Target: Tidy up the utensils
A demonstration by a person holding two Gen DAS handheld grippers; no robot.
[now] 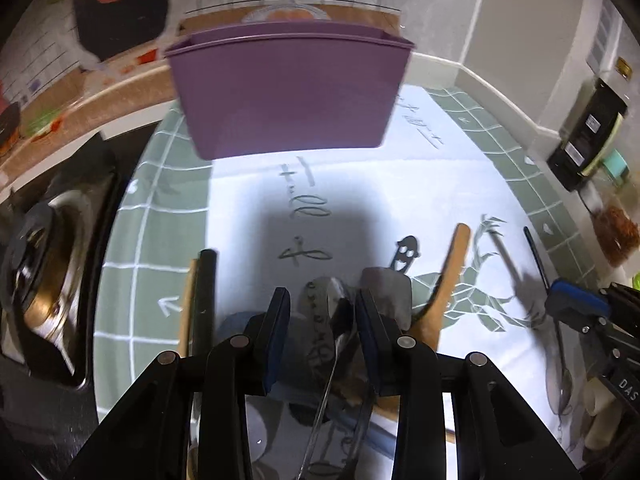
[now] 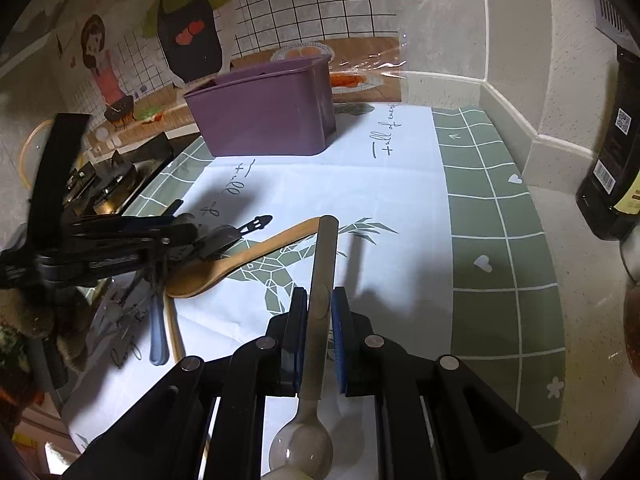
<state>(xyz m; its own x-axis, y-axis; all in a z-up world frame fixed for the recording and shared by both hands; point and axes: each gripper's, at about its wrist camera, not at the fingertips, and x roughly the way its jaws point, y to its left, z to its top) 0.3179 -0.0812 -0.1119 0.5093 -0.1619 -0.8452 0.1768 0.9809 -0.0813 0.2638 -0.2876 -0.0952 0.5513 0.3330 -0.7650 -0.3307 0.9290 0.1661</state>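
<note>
spoon (image 2: pixel 320 300) between right tongs (image 2: pixel 319 322)

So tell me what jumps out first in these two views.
The purple bin stands at the back of the mat, dominating both views. The right gripper clamps a metal spoon, handle pointing forward. The left gripper works over the utensil pile beside a wooden spoon.

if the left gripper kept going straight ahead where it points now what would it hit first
Most likely the purple bin, standing straight ahead of the left gripper; only bare mat shows between them, though depth is hard to judge.
</note>
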